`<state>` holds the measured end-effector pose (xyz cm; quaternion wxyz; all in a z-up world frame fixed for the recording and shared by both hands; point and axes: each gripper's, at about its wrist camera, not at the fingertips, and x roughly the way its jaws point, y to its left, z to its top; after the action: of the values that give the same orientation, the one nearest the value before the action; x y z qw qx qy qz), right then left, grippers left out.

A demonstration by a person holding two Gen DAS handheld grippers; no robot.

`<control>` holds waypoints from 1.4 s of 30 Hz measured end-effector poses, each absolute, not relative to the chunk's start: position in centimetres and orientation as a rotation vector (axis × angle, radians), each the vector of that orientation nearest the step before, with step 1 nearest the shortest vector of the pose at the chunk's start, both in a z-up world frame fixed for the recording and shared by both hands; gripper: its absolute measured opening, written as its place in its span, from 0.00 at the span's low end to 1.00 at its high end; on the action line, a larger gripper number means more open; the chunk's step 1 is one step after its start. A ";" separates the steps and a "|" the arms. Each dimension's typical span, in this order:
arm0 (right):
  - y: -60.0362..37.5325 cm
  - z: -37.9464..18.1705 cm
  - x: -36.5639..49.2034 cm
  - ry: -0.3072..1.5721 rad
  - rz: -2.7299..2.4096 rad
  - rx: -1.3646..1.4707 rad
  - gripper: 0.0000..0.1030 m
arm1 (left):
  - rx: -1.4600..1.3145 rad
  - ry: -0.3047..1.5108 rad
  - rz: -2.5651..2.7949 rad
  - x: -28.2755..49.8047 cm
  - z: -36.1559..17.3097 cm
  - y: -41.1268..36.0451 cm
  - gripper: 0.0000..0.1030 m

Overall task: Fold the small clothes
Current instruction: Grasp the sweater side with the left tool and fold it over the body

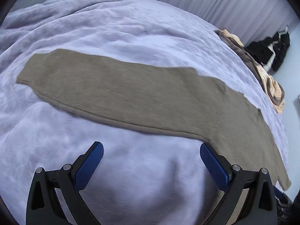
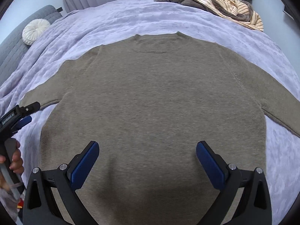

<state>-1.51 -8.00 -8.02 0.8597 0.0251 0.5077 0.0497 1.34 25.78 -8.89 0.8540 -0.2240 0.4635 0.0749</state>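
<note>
A taupe knit sweater [image 2: 153, 97] lies flat on the lilac bedspread [image 2: 116, 20], neckline away from me and both sleeves spread sideways. In the left wrist view its long left sleeve [image 1: 120, 91] stretches across the bed, cuff at the far left. My left gripper [image 1: 151, 148] hovers open just short of the sleeve's lower seam, nothing between its blue pads. My right gripper [image 2: 147, 146] hangs open over the lower body of the sweater, empty. The left gripper [image 2: 23, 112] also shows at the left edge of the right wrist view, held by a hand [image 2: 16, 161].
A heap of striped and grey-brown clothes [image 2: 215, 3] lies at the bed's far right corner, with dark garments [image 1: 270, 50] on the floor beyond. A round white cushion [image 2: 35, 31] rests against a grey headboard [image 2: 16, 45]. Pleated curtains [image 1: 215, 1] hang behind the bed.
</note>
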 end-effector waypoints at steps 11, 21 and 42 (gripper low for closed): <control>-3.5 -8.7 -1.9 1.109 0.172 0.014 1.00 | -0.672 0.860 0.313 4.2 -12.2 36.0 0.43; -5.7 -7.1 -2.8 1.032 0.205 0.094 1.00 | -0.618 0.657 0.017 6.1 -6.0 31.2 0.13; -21.3 -7.5 -5.3 0.968 -0.037 0.391 1.00 | -0.150 0.869 -0.419 9.2 -6.5 -2.9 0.87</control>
<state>-5.34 -21.30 -7.50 0.8668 0.1866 0.4621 -0.0175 9.18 -2.86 -6.45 0.8832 -0.0723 0.4175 -0.2013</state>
